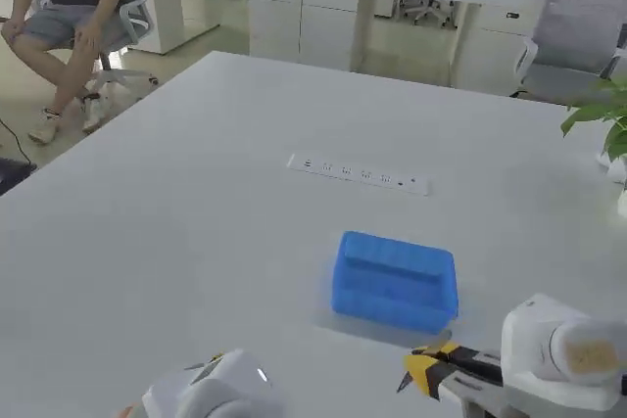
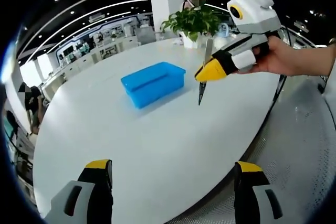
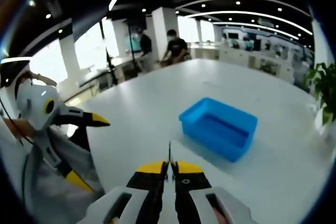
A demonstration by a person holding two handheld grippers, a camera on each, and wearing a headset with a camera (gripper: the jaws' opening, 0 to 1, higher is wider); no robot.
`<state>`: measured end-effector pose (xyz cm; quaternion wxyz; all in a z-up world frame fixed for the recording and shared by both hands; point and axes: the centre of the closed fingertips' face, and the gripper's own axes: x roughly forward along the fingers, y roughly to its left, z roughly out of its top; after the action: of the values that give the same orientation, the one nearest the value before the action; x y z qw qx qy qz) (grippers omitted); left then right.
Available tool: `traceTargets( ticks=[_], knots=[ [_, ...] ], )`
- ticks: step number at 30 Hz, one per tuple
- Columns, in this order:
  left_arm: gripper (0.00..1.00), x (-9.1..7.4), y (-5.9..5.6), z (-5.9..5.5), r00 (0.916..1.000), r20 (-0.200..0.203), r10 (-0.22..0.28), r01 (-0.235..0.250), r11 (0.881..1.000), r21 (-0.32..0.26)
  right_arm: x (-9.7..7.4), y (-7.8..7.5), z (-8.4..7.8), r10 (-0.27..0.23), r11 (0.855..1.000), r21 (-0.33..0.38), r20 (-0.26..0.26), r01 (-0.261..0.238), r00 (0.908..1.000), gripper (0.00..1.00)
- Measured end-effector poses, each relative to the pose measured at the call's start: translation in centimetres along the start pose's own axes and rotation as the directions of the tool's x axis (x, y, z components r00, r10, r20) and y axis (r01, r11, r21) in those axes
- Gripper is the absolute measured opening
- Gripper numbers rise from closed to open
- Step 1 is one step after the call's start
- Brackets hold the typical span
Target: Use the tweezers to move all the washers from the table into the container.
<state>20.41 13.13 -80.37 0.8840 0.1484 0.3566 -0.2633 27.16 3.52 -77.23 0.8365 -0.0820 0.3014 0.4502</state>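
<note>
The white worktop [image 1: 196, 193] takes up most of the head view. The blue container [image 1: 395, 279] sits on it, open side up, nearer the near edge than the far one and right of the middle. A flat power strip [image 1: 358, 173] lies beyond it toward the far edge, well apart from it.

The left gripper [image 2: 172, 166] hangs over the near edge with its jaws spread wide and nothing between them. The right gripper [image 2: 207, 72] has its jaws pressed together on the tweezers [image 2: 202, 90], whose tips point down over the worktop near the container's near side.

The washers are too small or too pale to make out on the white surface.

The step in hand looks like finding a washer. To do it well, keep the tweezers steep and steady and scan the worktop slowly. Bring the tips down on either side of one washer's rim. Let the left gripper stay wide of the container.
</note>
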Motion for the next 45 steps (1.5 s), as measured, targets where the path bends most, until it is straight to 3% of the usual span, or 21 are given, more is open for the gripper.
traceTargets(
  ticks=[7,10,14,21,23,25,31,33,36,40,44,45],
  knots=[
    [0.99,-0.7,-0.4,2.1,0.9981,0.056,-0.025,0.024,1.000,0.018,0.0,2.8,-1.6,0.068,0.997,-0.037,-0.054,-0.070,0.9962,0.03],
    [0.99,-0.9,-1.6,3.8,0.9903,0.114,-0.079,0.076,0.997,0.029,0.0,3.4,-1.9,0.085,0.995,-0.052,-0.066,-0.088,0.9942,0.03],
    [0.99,-1.2,-2.2,5.5,0.9836,0.144,-0.108,0.103,0.994,0.039,-0.1,3.9,-2.3,0.116,0.989,-0.075,-0.094,-0.124,0.9888,0.03],
    [0.99,-1.7,-2.7,7.6,0.9624,0.208,-0.174,0.175,0.984,0.015,-0.3,5.1,-2.6,0.168,0.978,-0.105,-0.125,-0.181,0.9778,0.03],
    [0.86,-2.1,-3.0,8.5,0.9495,0.242,-0.199,0.207,0.978,-0.007,-0.5,5.6,-2.7,0.190,0.972,-0.110,-0.138,-0.206,0.9720,0.03],
    [0.80,-2.6,-3.4,9.5,0.9316,0.289,-0.220,0.236,0.971,-0.022,-0.7,5.8,-2.4,0.195,0.971,-0.112,-0.130,-0.210,0.9722,0.03],
    [0.71,-2.7,-4.0,9.4,0.9313,0.255,-0.260,0.262,0.965,0.027,-1.3,6.4,-1.7,0.225,0.964,-0.116,-0.128,-0.239,0.9660,0.03],
    [0.68,-2.7,-4.5,9.0,0.9270,0.228,-0.298,0.287,0.955,0.080,-1.4,6.6,-1.7,0.233,0.960,-0.127,-0.135,-0.250,0.9630,0.03],
    [0.64,-2.6,-4.4,9.1,0.9280,0.240,-0.285,0.273,0.958,0.085,-1.6,6.7,-1.6,0.230,0.958,-0.139,-0.139,-0.249,0.9631,0.03],
    [0.56,-3.0,-4.4,10.1,0.9151,0.272,-0.297,0.290,0.955,0.066,-1.9,7.1,-1.9,0.250,0.953,-0.139,-0.151,-0.271,0.9565,0.03],
    [0.44,-2.9,-5.2,10.3,0.9036,0.259,-0.341,0.318,0.939,0.129,-2.2,7.7,-2.4,0.270,0.941,-0.159,-0.176,-0.298,0.9466,0.03],
    [0.43,-2.8,-5.7,10.1,0.8991,0.244,-0.363,0.332,0.930,0.159,-2.2,7.8,-2.5,0.272,0.939,-0.166,-0.181,-0.302,0.9453,0.03]
  ],
)
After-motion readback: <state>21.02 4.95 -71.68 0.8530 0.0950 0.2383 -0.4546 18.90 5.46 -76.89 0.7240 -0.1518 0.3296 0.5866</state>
